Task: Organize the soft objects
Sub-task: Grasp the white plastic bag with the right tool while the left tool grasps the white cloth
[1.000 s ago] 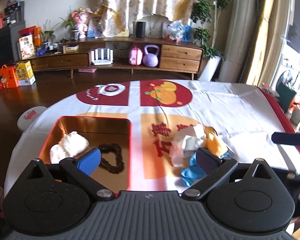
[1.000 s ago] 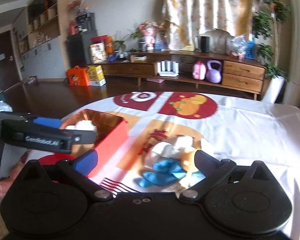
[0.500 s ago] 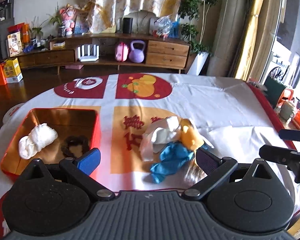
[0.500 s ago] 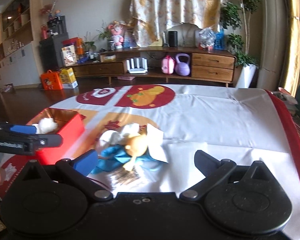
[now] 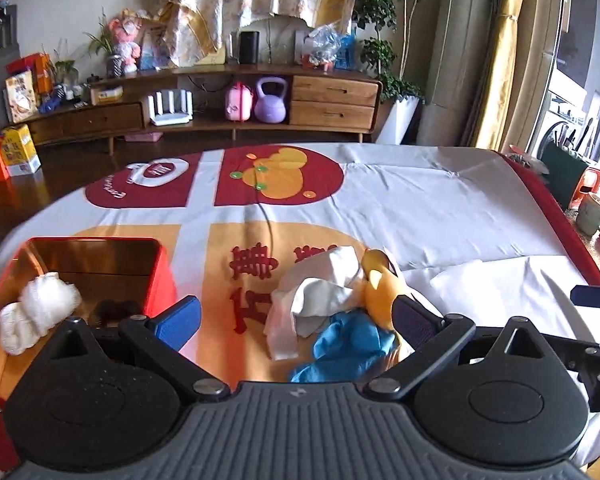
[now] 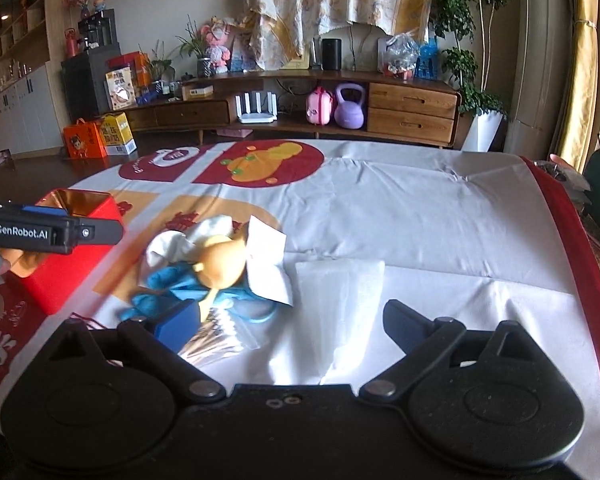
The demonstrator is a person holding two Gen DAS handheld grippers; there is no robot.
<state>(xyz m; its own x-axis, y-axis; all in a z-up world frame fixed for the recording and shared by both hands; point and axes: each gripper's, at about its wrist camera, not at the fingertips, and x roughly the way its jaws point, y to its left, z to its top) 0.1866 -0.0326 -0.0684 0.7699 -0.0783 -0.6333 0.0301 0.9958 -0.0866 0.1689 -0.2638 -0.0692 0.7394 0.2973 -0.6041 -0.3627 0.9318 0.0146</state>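
Each camera sits on a gripper and looks forward and a bit down over the table with the white, red and orange cloth (image 5: 420, 216). The left wrist view is close to the red metal box (image 5: 156, 276) at lower left. The right wrist view looks from further right. Both show the pile of soft white, blue and orange things (image 6: 216, 264) and the long wooden cabinet (image 6: 412, 108) at the top.

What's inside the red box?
Inside the red metal box lie a fluffy white rolled cloth and a dark ring-shaped thing; the left gripper hides its near part.
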